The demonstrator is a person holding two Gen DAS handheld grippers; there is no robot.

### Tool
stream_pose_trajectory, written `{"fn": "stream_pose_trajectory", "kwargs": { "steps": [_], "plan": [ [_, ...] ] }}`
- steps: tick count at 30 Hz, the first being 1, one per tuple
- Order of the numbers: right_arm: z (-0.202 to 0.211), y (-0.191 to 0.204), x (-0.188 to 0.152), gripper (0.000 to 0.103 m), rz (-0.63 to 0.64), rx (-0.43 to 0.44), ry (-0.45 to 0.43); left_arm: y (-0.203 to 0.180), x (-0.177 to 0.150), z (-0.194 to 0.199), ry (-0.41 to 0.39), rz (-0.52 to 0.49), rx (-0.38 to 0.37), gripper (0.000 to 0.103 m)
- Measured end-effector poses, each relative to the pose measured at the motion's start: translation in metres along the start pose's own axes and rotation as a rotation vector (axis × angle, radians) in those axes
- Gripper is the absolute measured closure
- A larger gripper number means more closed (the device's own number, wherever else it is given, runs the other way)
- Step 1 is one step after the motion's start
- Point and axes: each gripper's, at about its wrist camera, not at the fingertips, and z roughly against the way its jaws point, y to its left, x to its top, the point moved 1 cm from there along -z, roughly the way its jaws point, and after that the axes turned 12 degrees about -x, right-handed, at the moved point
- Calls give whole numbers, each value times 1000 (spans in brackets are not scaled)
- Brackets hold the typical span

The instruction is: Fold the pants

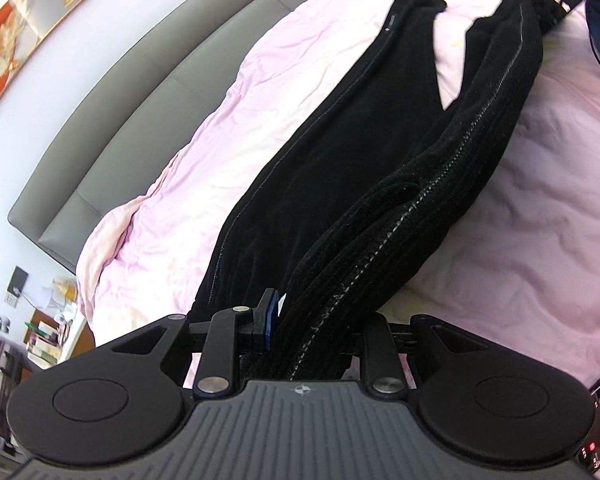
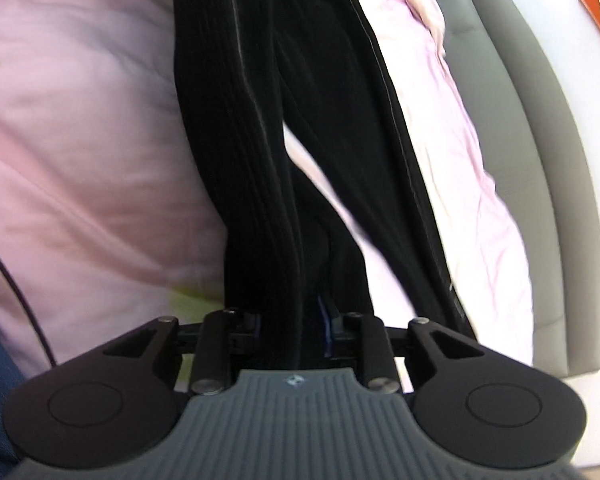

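Pants lie lengthwise on the bed, running from 6 toward 12 o'clock in the left wrist view. Headboard stands along the bed at 10 o'clock; the legs part toward 12.

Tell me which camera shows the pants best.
The left wrist view: the pants show both legs over the pink bedding, sharp, with stitching visible. The right wrist view shows them closer and blurred, their far end cropped.

Count: 1 pair of black pants, 2 legs; 1 pink duvet; 1 grey headboard; 2 grippers, left gripper, right gripper; 1 wall picture
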Motion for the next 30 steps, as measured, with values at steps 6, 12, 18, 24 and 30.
{"fn": "stream_pose_trajectory", "kwargs": {
  "steps": [6, 12, 18, 24, 30],
  "plan": [
    [-6, -17, -30, 98, -91, 34, 99, 0, 3, 3, 13, 0, 4, 77],
    [25, -35, -33, 102, -176, -22, 79, -4, 1, 3, 31, -16, -12, 76],
    [50, -85, -38, 102, -141, -96, 17, 31, 22, 2, 60, -59, -51, 76],
    [9, -172, -26, 102, -82, -120, 2, 109, 63, -41, 74, -51, -74, 76],
    [-90, -233, -9, 102, 1, 102, 41, 178, 88, -131, 156, 22, -151, 74]
  ]
}}
